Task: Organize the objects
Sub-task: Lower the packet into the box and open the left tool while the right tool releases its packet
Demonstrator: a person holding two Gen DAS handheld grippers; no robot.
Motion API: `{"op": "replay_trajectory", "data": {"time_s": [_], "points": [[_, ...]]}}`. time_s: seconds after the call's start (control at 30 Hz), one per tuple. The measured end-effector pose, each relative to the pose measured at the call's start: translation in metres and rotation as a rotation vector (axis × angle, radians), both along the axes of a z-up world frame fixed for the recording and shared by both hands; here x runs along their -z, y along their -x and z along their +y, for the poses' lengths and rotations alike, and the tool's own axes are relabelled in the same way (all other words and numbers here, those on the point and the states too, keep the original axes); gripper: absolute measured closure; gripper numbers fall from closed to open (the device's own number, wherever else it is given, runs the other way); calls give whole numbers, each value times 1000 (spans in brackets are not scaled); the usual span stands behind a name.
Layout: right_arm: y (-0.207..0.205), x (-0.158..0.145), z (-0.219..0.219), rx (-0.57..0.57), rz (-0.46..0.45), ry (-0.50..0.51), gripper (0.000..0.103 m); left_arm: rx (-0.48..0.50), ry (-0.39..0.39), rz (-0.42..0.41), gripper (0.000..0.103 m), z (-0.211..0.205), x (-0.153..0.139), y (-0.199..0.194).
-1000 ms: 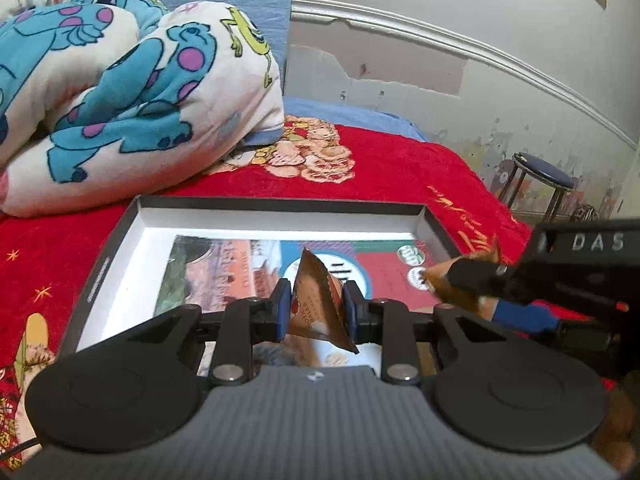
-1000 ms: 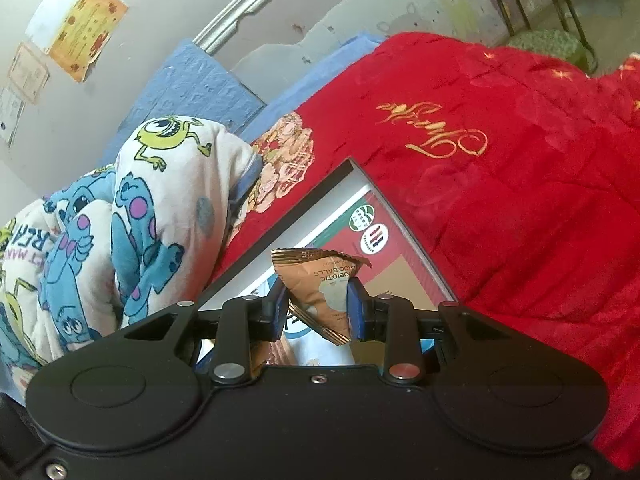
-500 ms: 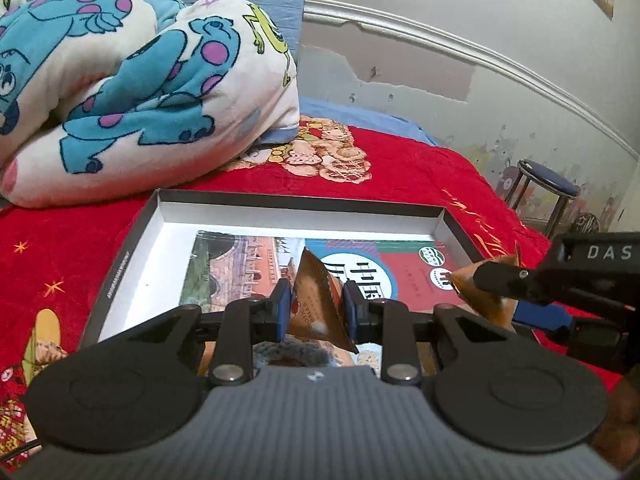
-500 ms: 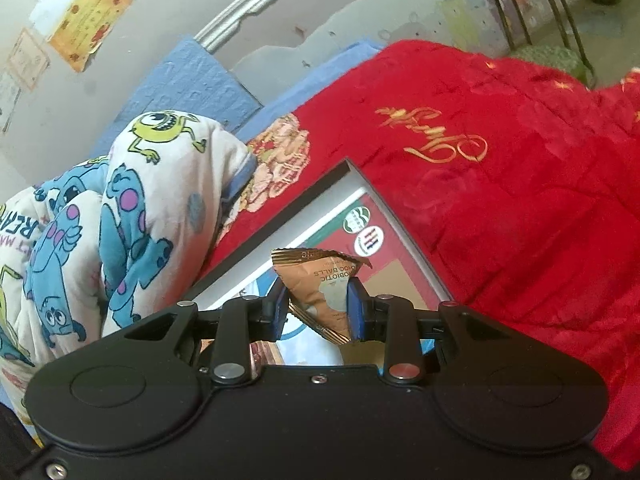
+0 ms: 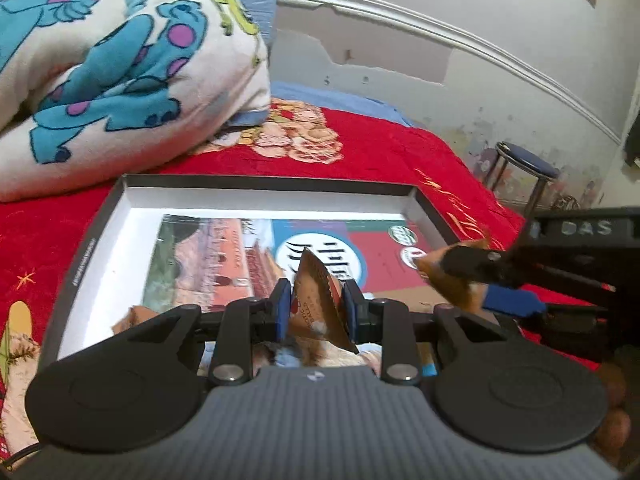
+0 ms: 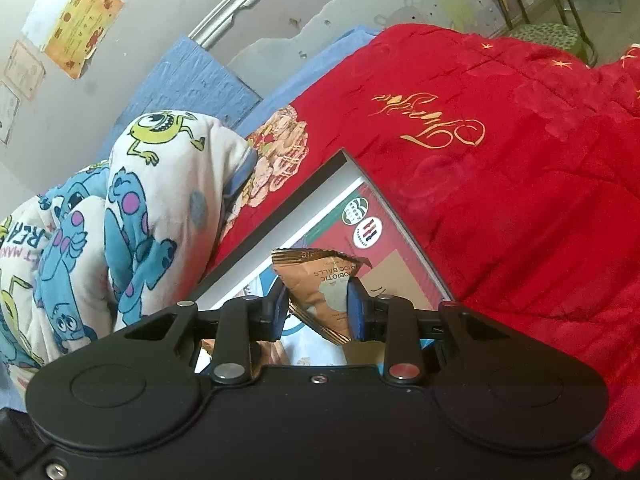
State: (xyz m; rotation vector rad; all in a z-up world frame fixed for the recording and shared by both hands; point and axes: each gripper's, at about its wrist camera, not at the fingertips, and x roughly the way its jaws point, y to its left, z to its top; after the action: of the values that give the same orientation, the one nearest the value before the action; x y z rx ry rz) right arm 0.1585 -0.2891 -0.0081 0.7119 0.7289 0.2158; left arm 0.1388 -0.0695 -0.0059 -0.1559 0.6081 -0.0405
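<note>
Each claw clenches a brown snack packet over the open shallow box (image 5: pixel 256 196) on the red bed: left claw (image 5: pixel 316 312) and its packet (image 5: pixel 316 304) above the box's middle, right claw (image 6: pixel 318 308) with the choc-balls packet (image 6: pixel 320 284) nearer its right wall.

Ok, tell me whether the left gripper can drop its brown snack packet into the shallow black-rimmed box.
Probably yes: the left gripper holds its brown snack packet over the shallow black-rimmed box, whose printed floor ahead looks free.
</note>
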Motion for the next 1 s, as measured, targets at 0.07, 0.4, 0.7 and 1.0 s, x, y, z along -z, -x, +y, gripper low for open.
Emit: {"op": "replay_trajectory", "data": {"time_s": [0.07, 0.4, 0.7, 1.0], "points": [[0, 1, 2, -5, 10, 7, 73, 8, -19, 4, 71, -6, 0, 0], [0, 2, 17, -33, 54, 153, 73, 37, -136, 55, 71, -25, 4, 0], [-1, 8, 27, -51, 97, 197, 73, 82, -95, 62, 69, -25, 4, 3], [1, 8, 37, -85, 93, 217, 72, 82, -90, 55, 69, -28, 7, 4]]}}
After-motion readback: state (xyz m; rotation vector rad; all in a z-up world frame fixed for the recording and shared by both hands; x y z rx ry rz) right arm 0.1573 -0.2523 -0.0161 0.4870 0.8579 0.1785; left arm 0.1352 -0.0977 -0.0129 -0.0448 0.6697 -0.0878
